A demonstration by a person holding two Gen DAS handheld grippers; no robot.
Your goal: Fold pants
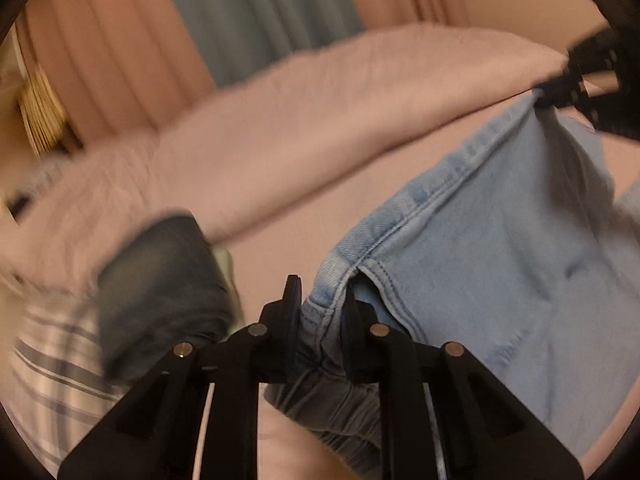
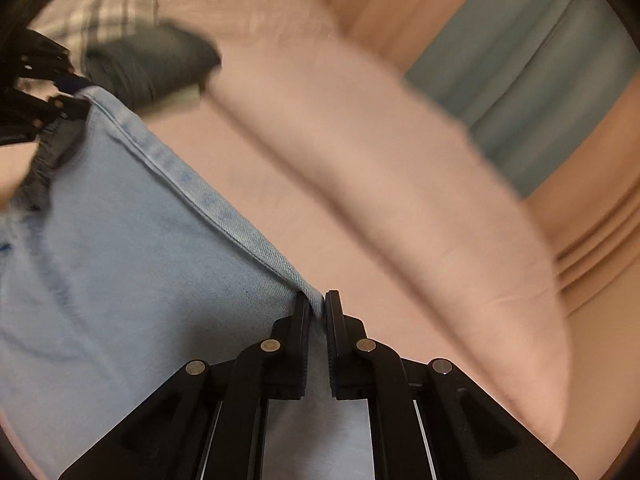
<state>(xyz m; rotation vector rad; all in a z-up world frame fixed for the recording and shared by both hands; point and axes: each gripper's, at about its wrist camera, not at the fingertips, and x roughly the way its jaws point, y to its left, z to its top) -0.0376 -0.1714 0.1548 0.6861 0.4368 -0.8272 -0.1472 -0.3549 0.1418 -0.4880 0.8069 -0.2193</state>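
Note:
Light blue denim pants (image 1: pixel 500 240) hang stretched between my two grippers above a pink bed sheet (image 1: pixel 280 232). My left gripper (image 1: pixel 320 304) is shut on the waistband end, where grey elastic fabric bunches below the fingers. My right gripper (image 2: pixel 318 308) is shut on a hem corner of the pants (image 2: pixel 120 260). Each gripper shows in the other's view: the right one at the top right of the left wrist view (image 1: pixel 560 92), the left one at the left edge of the right wrist view (image 2: pixel 60 108). Both views are motion-blurred.
A pink pillow (image 2: pixel 360 152) lies along the bed behind the pants. A folded dark grey garment (image 1: pixel 160 288) rests on a striped cloth (image 1: pixel 52 372) by the pillow. Peach and teal curtains (image 1: pixel 256 12) hang behind the bed.

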